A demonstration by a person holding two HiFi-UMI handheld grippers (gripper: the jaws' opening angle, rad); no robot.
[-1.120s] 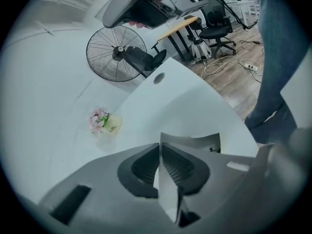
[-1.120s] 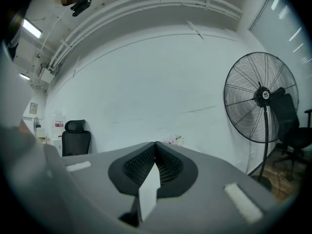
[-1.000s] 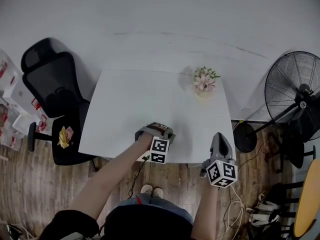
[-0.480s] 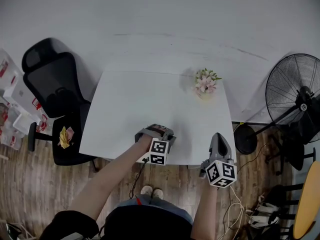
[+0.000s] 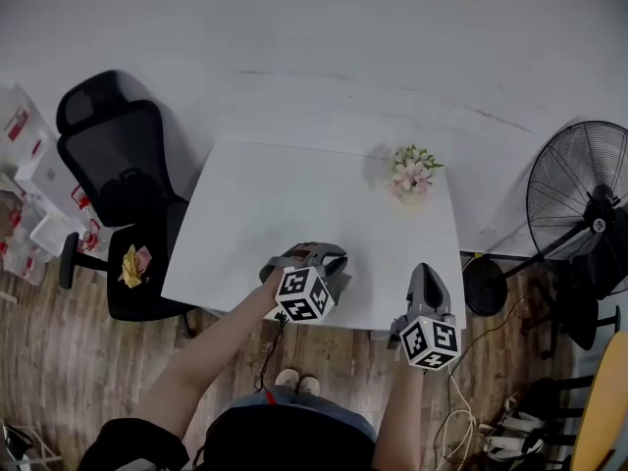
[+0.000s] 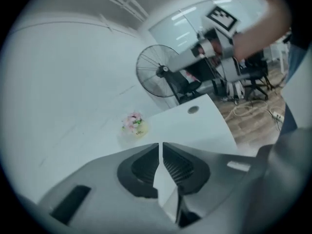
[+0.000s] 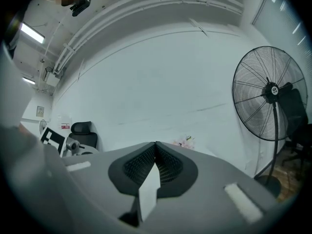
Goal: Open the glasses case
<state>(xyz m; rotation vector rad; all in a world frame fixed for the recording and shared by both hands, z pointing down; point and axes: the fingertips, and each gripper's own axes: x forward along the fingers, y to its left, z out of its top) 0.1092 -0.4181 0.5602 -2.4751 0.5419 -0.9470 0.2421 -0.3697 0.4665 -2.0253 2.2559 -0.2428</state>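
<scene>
Our left gripper (image 6: pixel 160 149), low centre in the head view, is closing on nothing, likely readying a pinch; the right gripper (image 7: pixel 155 146), lower right, waits pressed together, empty. The white table (image 5: pixel 294 194) shows no glasses case

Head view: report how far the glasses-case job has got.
Done: nothing; no glasses case can be made out on the white table. In hand: the left gripper is closing on nothing; the right gripper is shut, empty. Left: find, hold and open the case.
</scene>
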